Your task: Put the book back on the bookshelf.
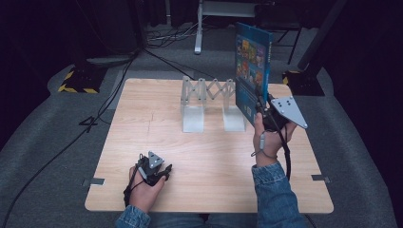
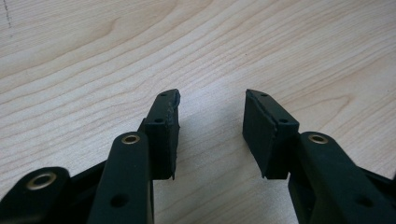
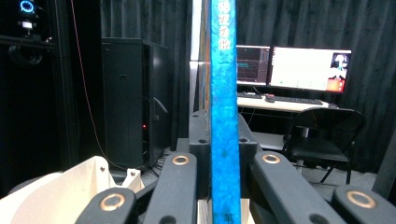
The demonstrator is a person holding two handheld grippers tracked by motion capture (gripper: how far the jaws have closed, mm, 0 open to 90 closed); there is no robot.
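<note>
A thin blue book [image 1: 252, 71] with a picture cover stands upright in the air over the table's right side, held by its lower edge in my right gripper [image 1: 260, 105]. Seen from the right gripper view, the book's blue spine [image 3: 224, 107] runs straight up between the two jaws, which are shut on it. Just left of the book, a white expanding rack [image 1: 209, 102] stands on the wooden table [image 1: 142, 142]. My left gripper [image 1: 164, 172] rests low near the table's front edge, open, with bare wood between its pads [image 2: 163, 135].
Cables and a yellow-black striped stand base [image 1: 78, 80] lie on the floor beyond the table's far left corner. A black stand [image 1: 304, 76] sits at the far right. A desk with lit monitors [image 3: 292, 67] and a black chair [image 3: 327, 135] stand farther off.
</note>
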